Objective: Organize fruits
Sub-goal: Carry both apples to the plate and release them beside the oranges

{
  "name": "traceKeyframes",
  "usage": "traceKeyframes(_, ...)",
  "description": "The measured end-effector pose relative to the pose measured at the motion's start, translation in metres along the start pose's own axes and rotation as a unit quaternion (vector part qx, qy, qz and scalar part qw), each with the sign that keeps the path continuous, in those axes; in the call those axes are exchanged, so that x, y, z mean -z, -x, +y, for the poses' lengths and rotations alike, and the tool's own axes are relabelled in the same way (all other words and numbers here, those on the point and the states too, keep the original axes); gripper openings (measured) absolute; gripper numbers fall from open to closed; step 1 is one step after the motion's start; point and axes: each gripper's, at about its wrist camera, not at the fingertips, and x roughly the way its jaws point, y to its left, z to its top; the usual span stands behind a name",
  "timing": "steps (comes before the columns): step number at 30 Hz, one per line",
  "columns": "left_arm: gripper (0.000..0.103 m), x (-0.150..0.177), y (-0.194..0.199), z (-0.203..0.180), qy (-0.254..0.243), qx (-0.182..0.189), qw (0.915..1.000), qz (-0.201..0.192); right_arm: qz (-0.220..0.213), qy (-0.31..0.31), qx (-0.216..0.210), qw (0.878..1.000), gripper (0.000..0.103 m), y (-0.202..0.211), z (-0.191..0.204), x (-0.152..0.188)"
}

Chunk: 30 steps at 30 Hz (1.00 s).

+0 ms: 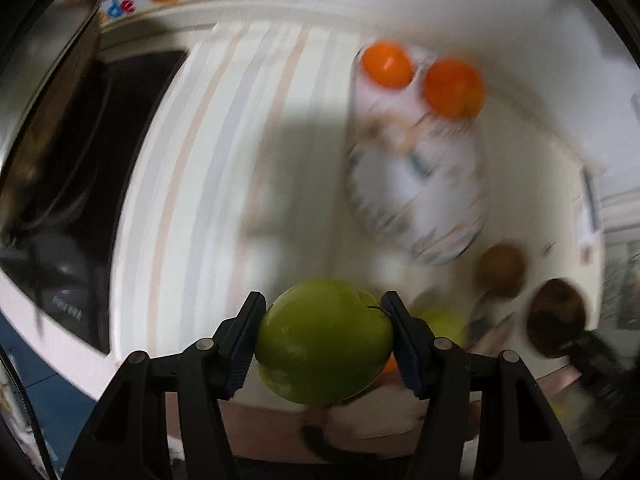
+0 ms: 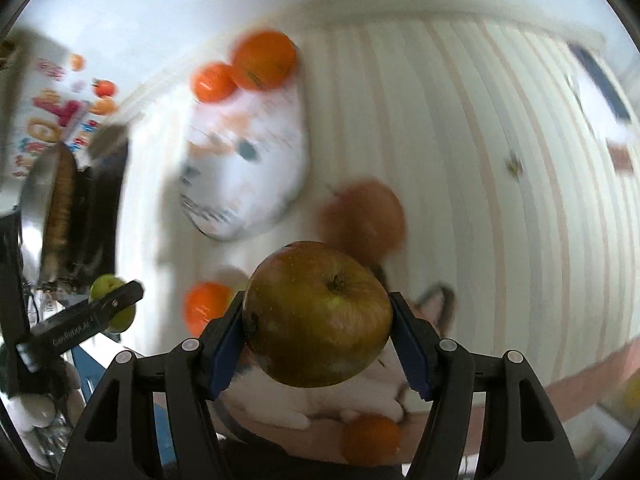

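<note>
My left gripper (image 1: 323,340) is shut on a green apple (image 1: 320,344) and holds it above the striped tablecloth (image 1: 208,160). My right gripper (image 2: 318,320) is shut on a brownish-red apple (image 2: 316,314), also held above the table. A white patterned plate (image 1: 416,184) lies ahead, with two oranges (image 1: 386,64) (image 1: 454,88) at its far rim. The plate (image 2: 244,168) and the oranges (image 2: 264,60) also show in the right wrist view. The left gripper with its green apple (image 2: 106,286) appears at the left there. Both views are blurred.
Two brown fruits (image 1: 500,276) (image 1: 556,324) lie right of the plate. A reddish apple (image 2: 364,220) and an orange (image 2: 204,306) lie on the cloth. Another orange (image 2: 370,438) is near the front edge. A dark appliance (image 1: 80,184) stands at the left.
</note>
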Motion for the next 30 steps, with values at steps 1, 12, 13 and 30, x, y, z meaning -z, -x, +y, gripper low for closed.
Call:
traceKeyframes(1,0.057,-0.012,0.003,-0.005,-0.001,0.009,1.0000,-0.003,-0.007,0.006,-0.004,1.000,0.070,-0.001,0.008,-0.011)
traceKeyframes(12,0.058,-0.146,-0.052,-0.031,-0.015,0.026,0.9985,0.045,-0.006,0.046,0.000,0.999,0.070,-0.083,0.043,-0.119)
traceKeyframes(13,0.058,-0.153,-0.059,-0.033,-0.017,0.025,0.9983,0.051,-0.006,0.054,0.008,0.998,0.070,-0.090,0.042,-0.124)
traceKeyframes(30,0.058,-0.168,-0.103,-0.037,-0.026,-0.004,0.9950,0.096,-0.009,0.073,0.024,0.997,0.070,-0.135,0.047,-0.145)
